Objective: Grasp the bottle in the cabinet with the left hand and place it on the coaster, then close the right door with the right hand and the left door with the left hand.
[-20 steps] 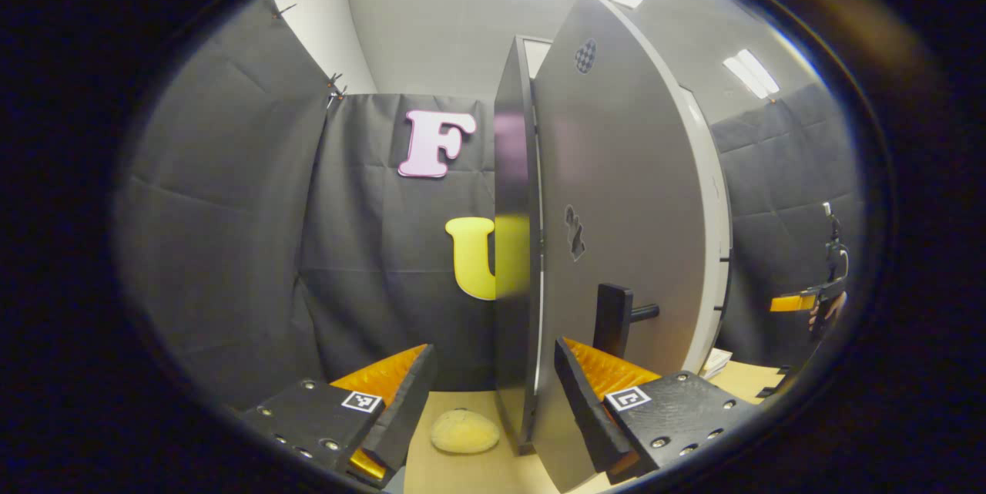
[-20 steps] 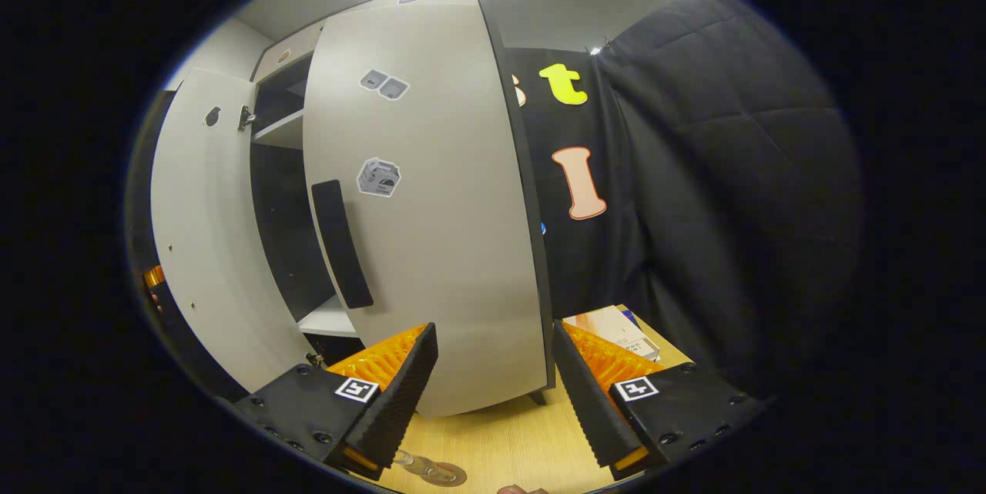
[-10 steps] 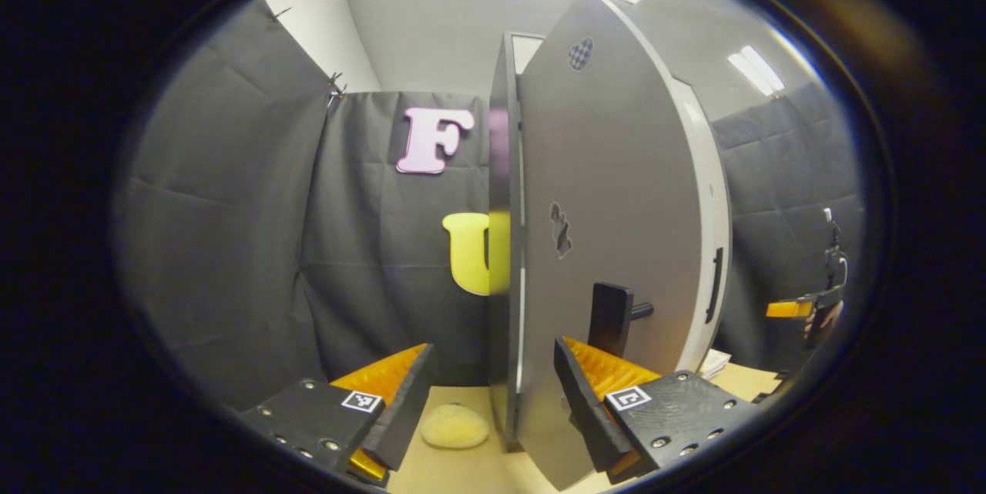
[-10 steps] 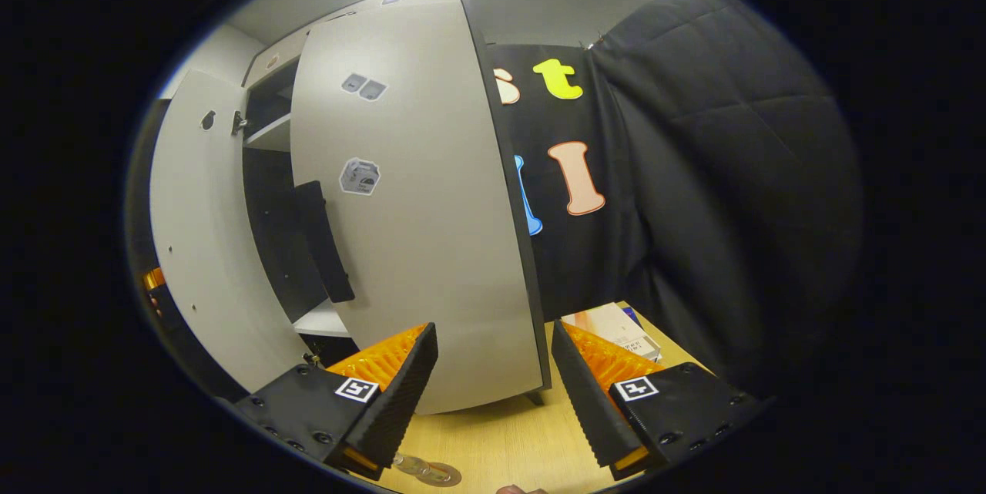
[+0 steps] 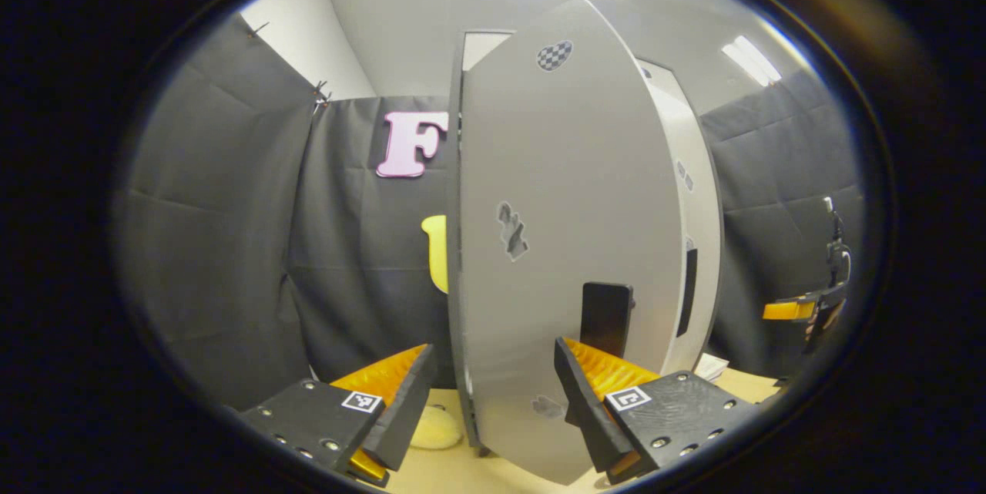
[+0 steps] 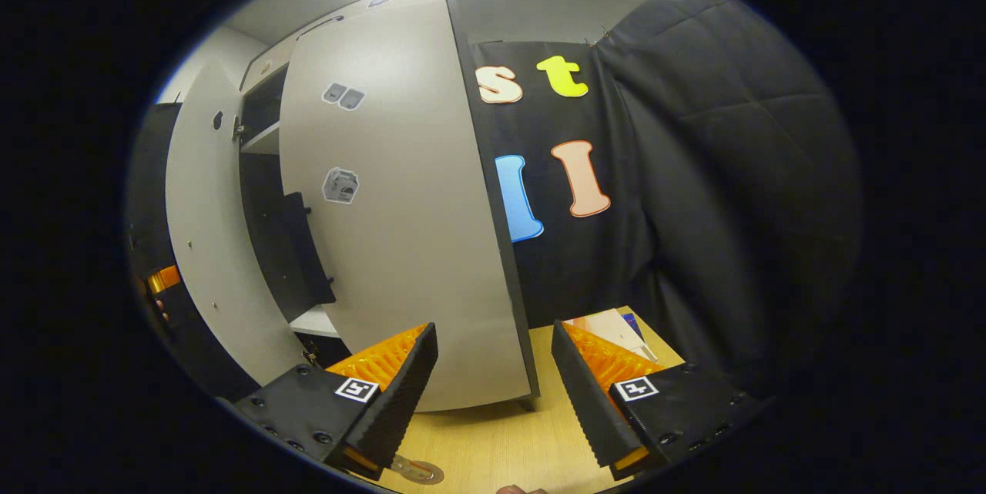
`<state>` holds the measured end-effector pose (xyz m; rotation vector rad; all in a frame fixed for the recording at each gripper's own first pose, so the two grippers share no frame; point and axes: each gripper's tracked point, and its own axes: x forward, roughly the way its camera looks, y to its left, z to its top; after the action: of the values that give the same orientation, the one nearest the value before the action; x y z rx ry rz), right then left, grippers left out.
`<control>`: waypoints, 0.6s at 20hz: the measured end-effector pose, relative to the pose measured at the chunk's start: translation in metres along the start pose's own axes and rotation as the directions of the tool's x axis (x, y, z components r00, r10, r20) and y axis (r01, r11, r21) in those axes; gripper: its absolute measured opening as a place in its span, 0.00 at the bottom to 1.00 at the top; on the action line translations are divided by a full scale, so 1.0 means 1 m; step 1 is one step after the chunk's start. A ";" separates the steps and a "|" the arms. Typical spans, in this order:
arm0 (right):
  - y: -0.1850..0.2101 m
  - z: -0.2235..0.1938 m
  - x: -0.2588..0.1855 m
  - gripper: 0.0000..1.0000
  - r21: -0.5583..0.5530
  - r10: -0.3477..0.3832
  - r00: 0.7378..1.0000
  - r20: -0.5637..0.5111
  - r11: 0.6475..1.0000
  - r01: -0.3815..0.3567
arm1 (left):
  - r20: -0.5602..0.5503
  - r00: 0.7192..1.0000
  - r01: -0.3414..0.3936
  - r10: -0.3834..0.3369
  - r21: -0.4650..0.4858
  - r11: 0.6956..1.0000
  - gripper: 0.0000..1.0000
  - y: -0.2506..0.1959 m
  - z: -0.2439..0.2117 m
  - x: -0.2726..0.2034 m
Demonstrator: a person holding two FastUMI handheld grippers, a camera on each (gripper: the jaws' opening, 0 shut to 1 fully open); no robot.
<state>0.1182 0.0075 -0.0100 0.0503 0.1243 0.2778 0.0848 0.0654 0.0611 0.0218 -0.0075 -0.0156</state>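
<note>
In the left gripper view the grey left door [image 5: 539,193] stands close ahead, nearly face-on, its black handle [image 5: 606,317] just above my right finger. My left gripper [image 5: 489,401] is open, and the door's lower part fills the gap between its fingers. In the right gripper view the grey right door [image 6: 400,247] with its black handle [image 6: 296,247] is partly swung in; my right gripper [image 6: 493,394] is open just before its lower edge. A brown coaster [image 6: 420,471] with something clear on it peeks out beneath my left finger. The left door [image 6: 208,247] stands beyond a narrow dark gap.
The wooden tabletop [image 6: 501,440] runs under the cabinet. A flat box [image 6: 608,324] lies at the right by the cloth wall. A pale yellow round object [image 5: 435,428] sits on the table left of the left door. The other gripper [image 5: 801,309] shows far right, past the right door [image 5: 697,247].
Both doors have swung toward the cabinet. The left door turned from edge-on to nearly face-on in the left gripper view. The right door moved left, baring more of the wall.
</note>
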 end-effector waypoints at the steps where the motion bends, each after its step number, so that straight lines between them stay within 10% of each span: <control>1: -0.006 0.002 0.000 0.92 -0.001 -0.002 1.000 0.001 1.000 0.002 | -0.004 1.000 0.004 -0.004 -0.010 1.000 0.90 -0.014 -0.003 0.006; 12: -0.077 0.031 -0.008 0.95 -0.036 -0.026 0.999 0.028 0.999 0.027 | 0.039 0.996 -0.078 0.081 -0.070 0.994 0.91 -0.068 0.024 -0.027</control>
<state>0.1348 -0.0693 0.0161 0.0163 0.0925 0.2526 0.0563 -0.0031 0.0833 -0.0469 -0.0500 0.0636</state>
